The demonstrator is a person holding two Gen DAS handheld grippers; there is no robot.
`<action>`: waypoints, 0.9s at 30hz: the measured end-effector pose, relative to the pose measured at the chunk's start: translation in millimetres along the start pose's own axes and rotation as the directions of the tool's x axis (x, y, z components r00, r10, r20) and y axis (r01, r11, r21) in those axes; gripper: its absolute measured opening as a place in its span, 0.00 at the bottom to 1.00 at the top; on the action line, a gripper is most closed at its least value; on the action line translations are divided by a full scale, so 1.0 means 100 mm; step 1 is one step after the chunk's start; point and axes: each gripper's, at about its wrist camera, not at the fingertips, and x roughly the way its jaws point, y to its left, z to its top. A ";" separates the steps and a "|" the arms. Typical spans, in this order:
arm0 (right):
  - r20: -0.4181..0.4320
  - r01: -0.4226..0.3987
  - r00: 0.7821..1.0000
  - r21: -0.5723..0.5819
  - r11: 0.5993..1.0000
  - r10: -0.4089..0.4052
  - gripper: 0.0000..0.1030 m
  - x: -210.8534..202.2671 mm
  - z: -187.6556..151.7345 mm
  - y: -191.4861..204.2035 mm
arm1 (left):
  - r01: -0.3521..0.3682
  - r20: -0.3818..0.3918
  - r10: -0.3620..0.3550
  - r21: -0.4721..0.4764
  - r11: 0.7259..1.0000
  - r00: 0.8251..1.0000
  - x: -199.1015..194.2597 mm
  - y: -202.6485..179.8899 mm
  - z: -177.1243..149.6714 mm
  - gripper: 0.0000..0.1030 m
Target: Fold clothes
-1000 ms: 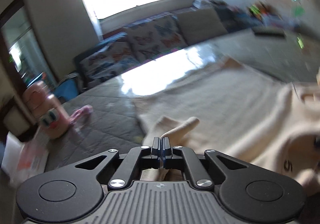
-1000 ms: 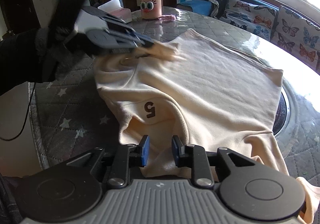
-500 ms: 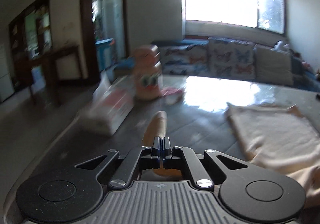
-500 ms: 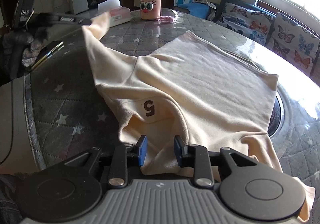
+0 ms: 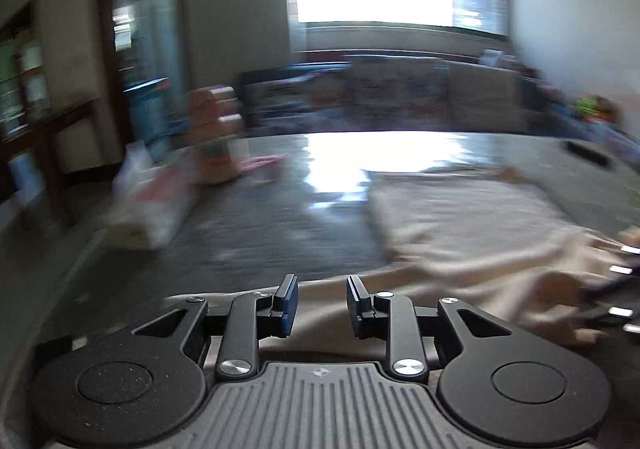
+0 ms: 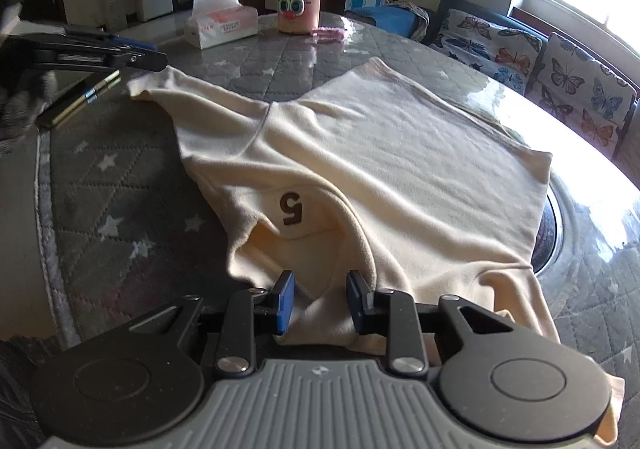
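A cream T-shirt point(image 6: 380, 153) with a brown "5" point(image 6: 291, 207) at the neck lies spread on the grey quilted table point(image 6: 120, 189). Its sleeve point(image 6: 160, 83) is stretched out flat to the left. My left gripper point(image 6: 156, 55) hovers just above the sleeve tip. In the blurred left wrist view, my left gripper point(image 5: 318, 299) has its jaws opening with nothing pressed between them, and the shirt point(image 5: 460, 217) lies beyond. My right gripper point(image 6: 320, 297) stands over the near shoulder by the collar, jaws apart, with cloth showing in the gap.
At the far side of the table stand a tissue box point(image 6: 222, 23), a pink bottle with a cartoon face point(image 6: 299, 3) and a small pink item point(image 6: 328, 33). A dark flat object point(image 6: 80, 97) lies by the left table edge. A butterfly-cushion sofa point(image 6: 560, 69) is beyond.
The left gripper pulled the sleeve out to the left, away from the shirt body, then opened and let it go. The sleeve now lies flat. The right gripper stayed put.
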 end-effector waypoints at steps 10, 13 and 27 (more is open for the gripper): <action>0.032 0.002 0.999 0.032 0.999 -0.003 0.02 -0.11 -0.06 -0.03 | 0.343 -0.074 -0.335 0.209 0.916 0.939 0.14 -1.03 0.05 0.41; 0.051 -0.008 0.999 0.044 0.999 0.006 0.02 -0.19 -0.08 -0.05 | 0.347 -0.108 -0.331 0.218 0.912 0.937 0.24 -1.10 0.00 0.42; 0.096 -0.070 0.993 0.085 0.994 0.062 0.01 -0.42 -0.12 -0.12 | 0.364 -0.048 -0.361 0.166 0.916 0.931 0.11 -0.87 -0.10 0.08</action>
